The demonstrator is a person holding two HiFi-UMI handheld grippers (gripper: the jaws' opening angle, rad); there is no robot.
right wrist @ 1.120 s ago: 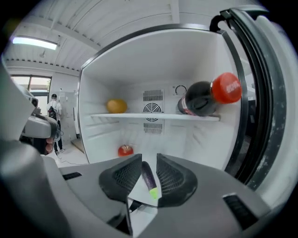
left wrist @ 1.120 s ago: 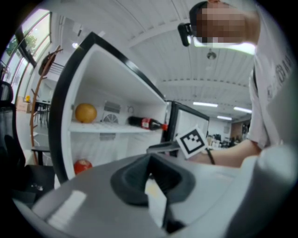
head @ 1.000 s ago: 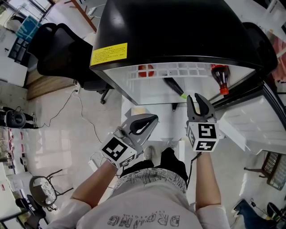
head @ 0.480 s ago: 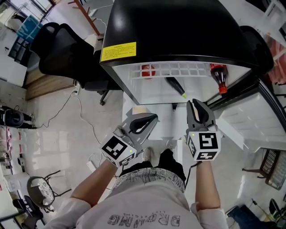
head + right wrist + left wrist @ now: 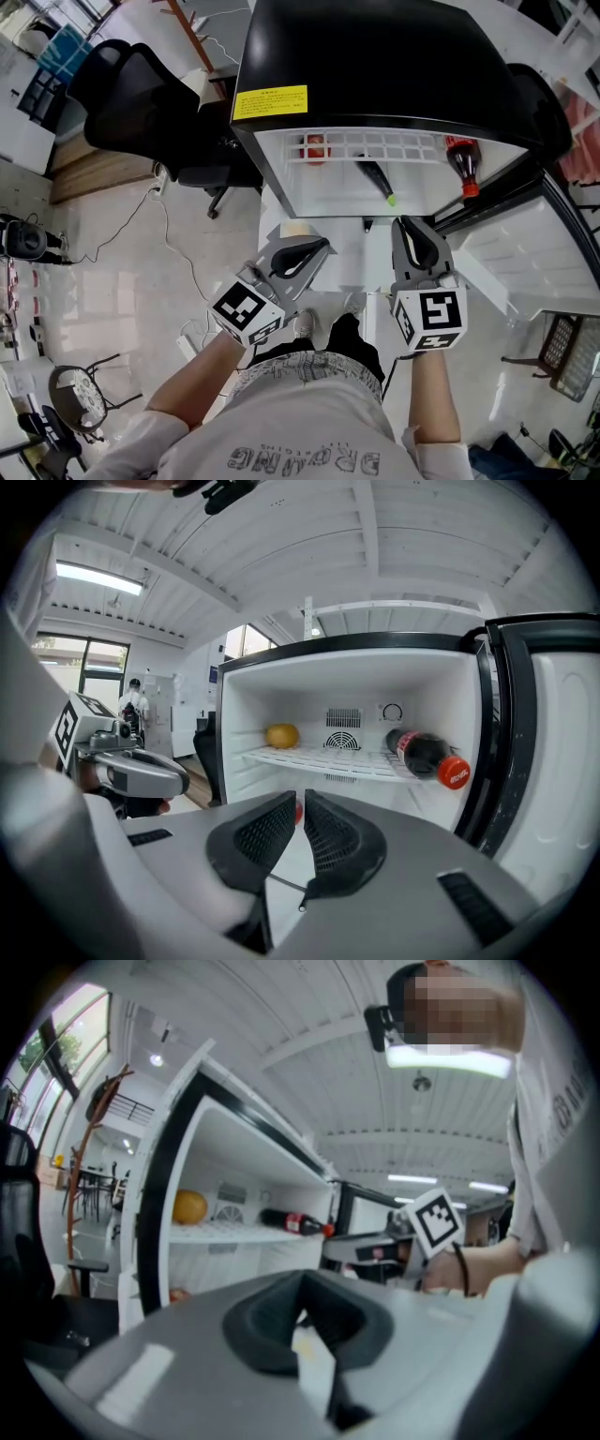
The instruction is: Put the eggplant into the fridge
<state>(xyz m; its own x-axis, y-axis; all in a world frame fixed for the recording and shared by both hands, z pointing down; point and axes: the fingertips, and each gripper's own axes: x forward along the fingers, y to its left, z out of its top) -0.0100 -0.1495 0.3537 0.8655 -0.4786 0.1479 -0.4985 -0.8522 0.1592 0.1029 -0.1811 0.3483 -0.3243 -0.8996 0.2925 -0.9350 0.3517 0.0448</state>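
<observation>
The eggplant (image 5: pixel 374 176), dark with a green stem end, lies inside the open fridge (image 5: pixel 375 66), seen through the white wire shelf (image 5: pixel 394 148). Nothing holds it. My right gripper (image 5: pixel 416 234) hovers just in front of the fridge opening, a little short of the eggplant. Its jaws have just been closing and only a slim gap is left between the pads (image 5: pixel 330 834), with nothing in it. My left gripper (image 5: pixel 307 253) hangs further left, outside the fridge, its tips together and empty. The right gripper view hides the eggplant behind the gripper's own body.
On the top shelf lie an orange (image 5: pixel 281 735) and a cola bottle (image 5: pixel 427 755). A red round fruit (image 5: pixel 316 147) sits lower down. The fridge door (image 5: pixel 511 258) stands open to the right. A black office chair (image 5: pixel 141 94) and floor cables (image 5: pixel 169 225) are at the left.
My right gripper has drawn back from the fridge opening towards me, and its jaws have narrowed from wide apart to nearly together. The left gripper has stayed put.
</observation>
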